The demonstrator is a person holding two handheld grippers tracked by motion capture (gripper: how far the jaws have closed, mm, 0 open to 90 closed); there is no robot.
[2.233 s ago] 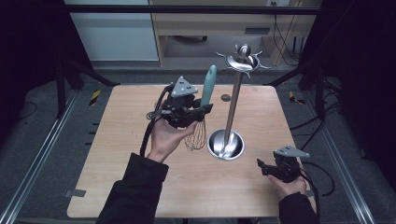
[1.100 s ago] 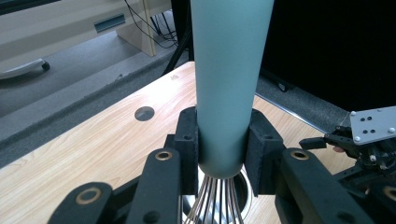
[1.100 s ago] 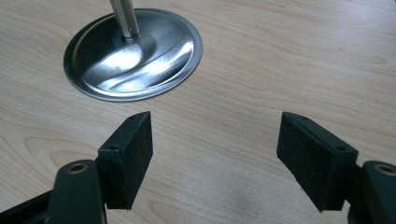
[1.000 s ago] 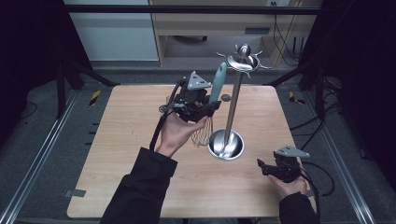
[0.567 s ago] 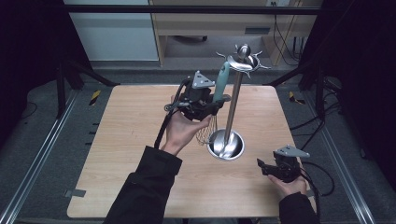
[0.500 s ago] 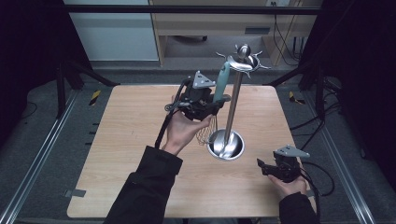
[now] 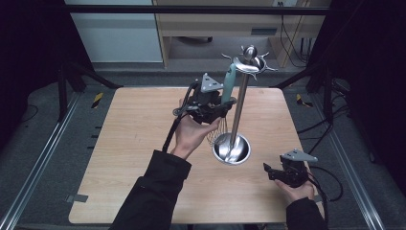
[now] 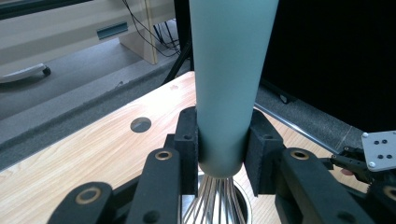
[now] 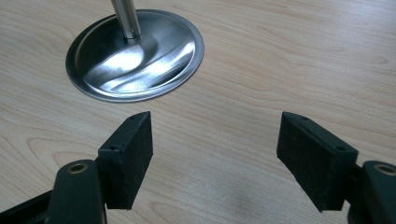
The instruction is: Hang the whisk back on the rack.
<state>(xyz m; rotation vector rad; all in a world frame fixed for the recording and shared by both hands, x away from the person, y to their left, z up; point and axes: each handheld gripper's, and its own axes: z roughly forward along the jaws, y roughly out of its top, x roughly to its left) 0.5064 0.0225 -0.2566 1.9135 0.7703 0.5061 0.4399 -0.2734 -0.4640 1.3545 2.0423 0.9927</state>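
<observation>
While your right gripper [image 7: 273,171] has stayed parked near the tabletop [image 7: 134,143] corner with its jaws wide apart and nothing between them, your left gripper [image 7: 218,104] has carried the whisk [image 7: 228,86] up and across, toward the stand [image 7: 242,96]. That suggests you are about to hang it on a hook at the top. Its handle tip now sits just beside the hook ring, though contact is unclear. The stand's round steel base lies just ahead of your right jaws. Clamped upright in your left jaws, the whisk has a matte teal handle, with thin steel wires fanning out below them.
</observation>
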